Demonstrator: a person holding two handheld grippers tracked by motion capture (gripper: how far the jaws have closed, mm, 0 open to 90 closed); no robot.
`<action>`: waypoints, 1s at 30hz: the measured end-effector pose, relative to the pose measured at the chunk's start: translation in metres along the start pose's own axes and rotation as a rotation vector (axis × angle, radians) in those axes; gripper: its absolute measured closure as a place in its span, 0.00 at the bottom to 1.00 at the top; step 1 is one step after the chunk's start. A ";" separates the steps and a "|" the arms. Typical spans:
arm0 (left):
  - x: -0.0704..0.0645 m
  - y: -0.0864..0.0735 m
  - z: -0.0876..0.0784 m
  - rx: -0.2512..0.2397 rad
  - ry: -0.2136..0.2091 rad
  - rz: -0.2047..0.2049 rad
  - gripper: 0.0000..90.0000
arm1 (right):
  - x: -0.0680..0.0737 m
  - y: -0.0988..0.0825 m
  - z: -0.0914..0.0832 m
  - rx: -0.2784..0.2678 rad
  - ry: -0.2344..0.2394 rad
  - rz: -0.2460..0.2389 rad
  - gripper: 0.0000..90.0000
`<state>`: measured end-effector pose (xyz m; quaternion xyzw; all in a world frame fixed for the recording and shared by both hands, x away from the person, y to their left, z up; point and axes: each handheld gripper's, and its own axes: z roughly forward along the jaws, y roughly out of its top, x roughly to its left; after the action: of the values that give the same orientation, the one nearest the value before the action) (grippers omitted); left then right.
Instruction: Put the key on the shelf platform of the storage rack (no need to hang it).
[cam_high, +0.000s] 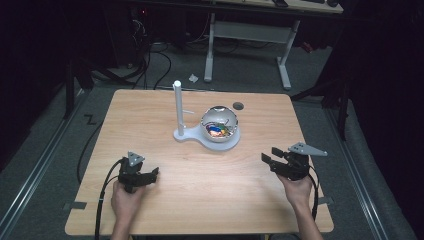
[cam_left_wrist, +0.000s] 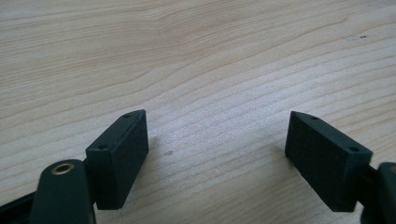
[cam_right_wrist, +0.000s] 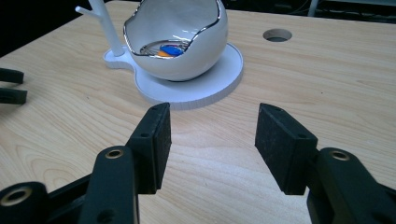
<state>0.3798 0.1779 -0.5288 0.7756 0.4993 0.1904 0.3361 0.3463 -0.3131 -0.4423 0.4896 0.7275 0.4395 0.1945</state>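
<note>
High view placed a white egg-shaped bowl (cam_high: 219, 125) with a jagged silver rim near the middle of the wooden table (cam_high: 150, 120), seated on a round white base plate (cam_high: 227, 145) whose smaller lobe carried an upright white post (cam_high: 177, 107) just left of the bowl. Small coloured pieces (cam_right_wrist: 170, 49), blue and orange among them, lay inside the bowl; what they were could not be told. A round hole (cam_high: 238, 105) was cut in the tabletop behind the bowl. Right gripper view showed the right gripper (cam_right_wrist: 212, 140) with its jaws spread wide and holding nothing, pointed at the front edge of the plate from a short way off. Nearer the person and well apart from the bowl, the left gripper (cam_left_wrist: 217, 144) sat low over bare wood, its jaws likewise spread wide around nothing. Each gripper was held in a hand (cam_high: 125, 200) near the table's front edge.
</note>
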 end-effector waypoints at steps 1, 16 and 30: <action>0.000 0.000 0.000 0.000 0.000 0.000 0.24 | 0.000 -0.001 0.000 0.003 -0.004 -0.003 0.51; 0.000 0.000 0.000 0.000 0.000 0.000 0.24 | -0.003 -0.019 0.015 0.045 -0.030 0.009 0.51; 0.000 0.000 0.000 0.000 0.000 0.000 0.24 | -0.003 -0.033 0.030 0.083 -0.036 0.025 0.52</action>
<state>0.3798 0.1780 -0.5288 0.7756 0.4993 0.1903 0.3360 0.3516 -0.3065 -0.4862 0.5139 0.7354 0.4027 0.1817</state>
